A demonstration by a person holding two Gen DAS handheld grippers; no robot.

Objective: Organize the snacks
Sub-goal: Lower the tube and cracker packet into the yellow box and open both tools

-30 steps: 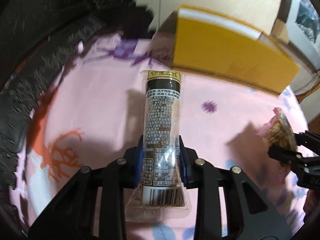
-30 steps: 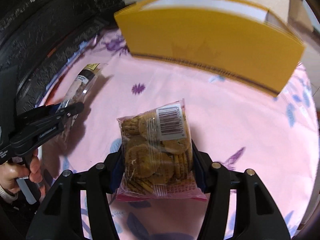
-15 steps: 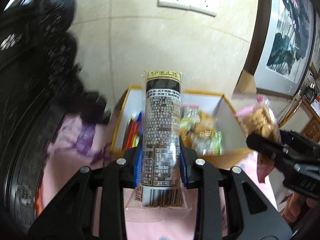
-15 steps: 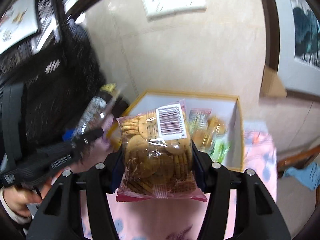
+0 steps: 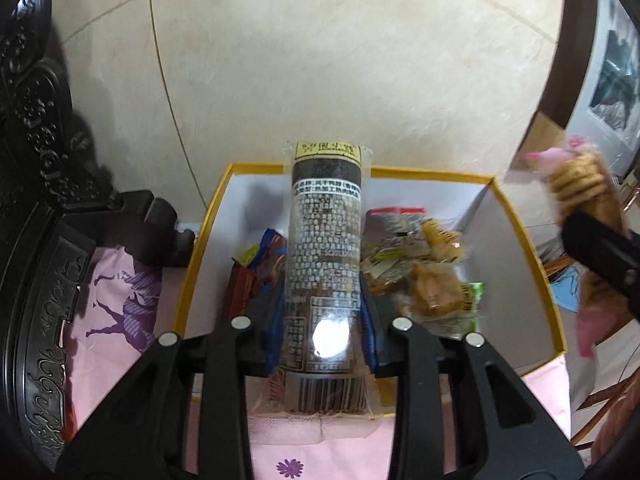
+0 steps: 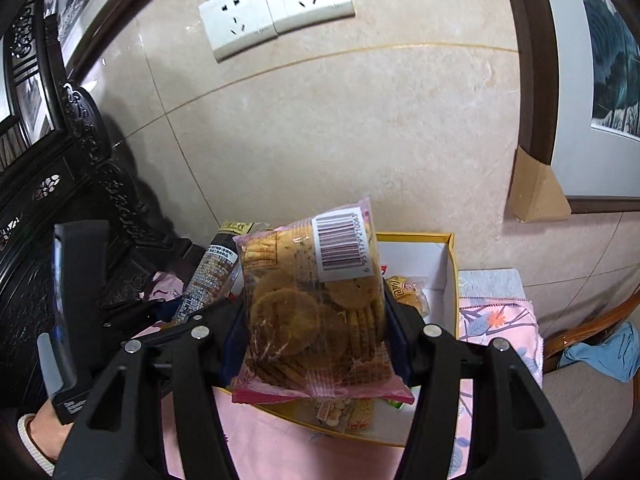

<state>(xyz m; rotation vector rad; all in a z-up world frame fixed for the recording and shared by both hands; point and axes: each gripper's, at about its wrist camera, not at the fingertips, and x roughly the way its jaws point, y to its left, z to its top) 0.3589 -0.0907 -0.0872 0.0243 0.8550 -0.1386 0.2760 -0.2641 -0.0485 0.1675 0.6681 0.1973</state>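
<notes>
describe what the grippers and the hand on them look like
Both grippers, left gripper and right gripper, are matte black plastic with slotted arms, round silver bolt heads and blue pads inside the fingers. The left's handle carries small white lettering. The hand is bare, with a white ribbed cuff.

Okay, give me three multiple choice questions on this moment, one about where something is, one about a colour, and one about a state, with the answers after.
1. Where is the cookie bag?
A. Lying in the box
B. Clamped in the right gripper
C. On the pink cloth

2. What colour is the rim of the snack box?
A. Yellow
B. Green
C. Black

3. What state is the left gripper in?
A. Open and empty
B. Shut on the dark tube pack
C. Resting on the cloth

Answers: 1 B, both fingers press the bag's sides above the box. 2 A, the edge is yellow around white walls. 3 B, its fingers pinch the pack upright.
</notes>
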